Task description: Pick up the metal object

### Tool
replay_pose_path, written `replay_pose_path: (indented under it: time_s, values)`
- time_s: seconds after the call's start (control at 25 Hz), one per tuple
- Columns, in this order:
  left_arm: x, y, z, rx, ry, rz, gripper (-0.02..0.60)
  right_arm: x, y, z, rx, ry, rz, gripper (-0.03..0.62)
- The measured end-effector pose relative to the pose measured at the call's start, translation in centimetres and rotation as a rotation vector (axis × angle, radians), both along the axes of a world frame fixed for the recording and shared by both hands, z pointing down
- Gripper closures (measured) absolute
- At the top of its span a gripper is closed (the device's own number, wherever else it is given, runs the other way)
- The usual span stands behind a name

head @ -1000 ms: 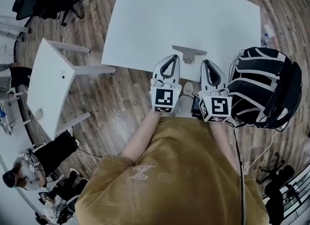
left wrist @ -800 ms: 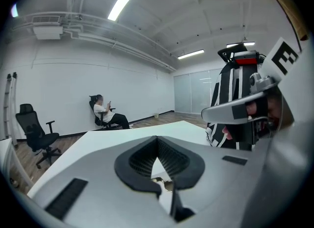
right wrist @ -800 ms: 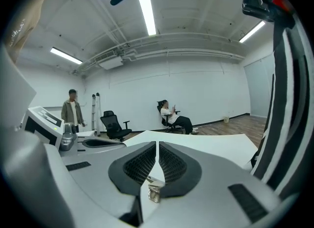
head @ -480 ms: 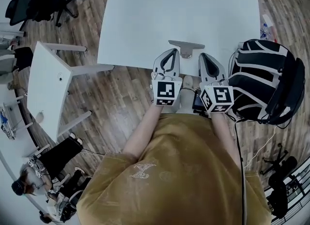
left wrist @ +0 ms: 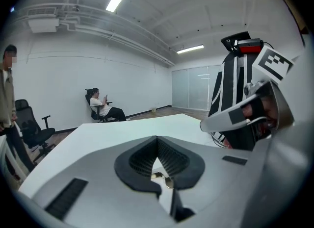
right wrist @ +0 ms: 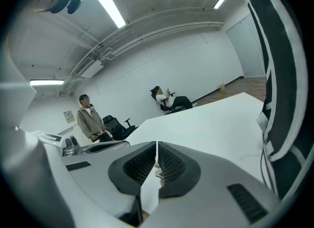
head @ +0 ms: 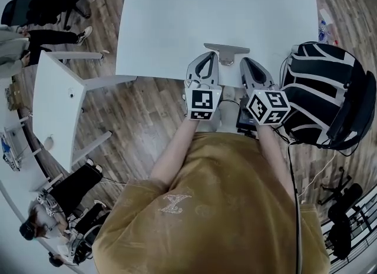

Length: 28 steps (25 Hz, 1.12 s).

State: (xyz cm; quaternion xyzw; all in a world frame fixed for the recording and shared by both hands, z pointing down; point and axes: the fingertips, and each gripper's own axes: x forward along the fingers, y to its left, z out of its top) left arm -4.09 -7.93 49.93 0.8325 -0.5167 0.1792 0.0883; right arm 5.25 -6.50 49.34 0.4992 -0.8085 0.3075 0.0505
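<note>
The left hand-held gripper [head: 208, 59] has its jaws pressed together at the tips with nothing between them. The right hand-held gripper [head: 247, 65] is likewise drawn in to a thin slit and grips nothing. The two are held side by side, close together, both pointing away from the person toward the near edge of the white worktop [head: 224, 7]. The left one sits at the end of a bare forearm [head: 174, 152] reaching out from a mustard shirt [head: 224, 208]. The metal object [head: 227, 50], a flat grey T-shaped piece, lies on the worktop right at its near edge. It is just beyond the two sets of tips and between them, touching neither. A small part of it shows through the opening under the closed tips in each gripper view. A black backpack with white stripes [head: 321, 96] bulks just to the right of the right hand-held gripper, by the worktop's near right corner. To the left, a second white table [head: 56, 102] stands apart on the wood-plank floor [head: 147, 114], and a black office chair [head: 35, 7] sits at the far left. The room beyond has white walls and a strip light [right wrist: 110, 4] on the ceiling. A seated person [right wrist: 169, 99] is by the far wall, and a standing person [right wrist: 91, 119] is off to the left.
</note>
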Motion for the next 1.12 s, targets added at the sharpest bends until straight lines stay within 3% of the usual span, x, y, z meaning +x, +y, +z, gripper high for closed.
replay_pose_path:
  time_s: [0.48, 0.88, 1.12]
  values:
    - [-0.4, -0.2, 2.8, -0.051, -0.028, 0.009, 0.575, -1.1, 0.3, 4.6, -0.145, -0.064, 0.003, 0.582]
    - [-0.4, 0.2, 5.1, -0.09, -0.039, 0.026, 0.575, -2.1, 1.3, 7.8, -0.308, -0.215, 0.059, 0.582]
    - [-0.7, 0.2, 6.0, -0.105, -0.054, 0.026, 0.575, -2.7, 1.4, 9.2, -0.405, -0.357, 0.101, 0.58]
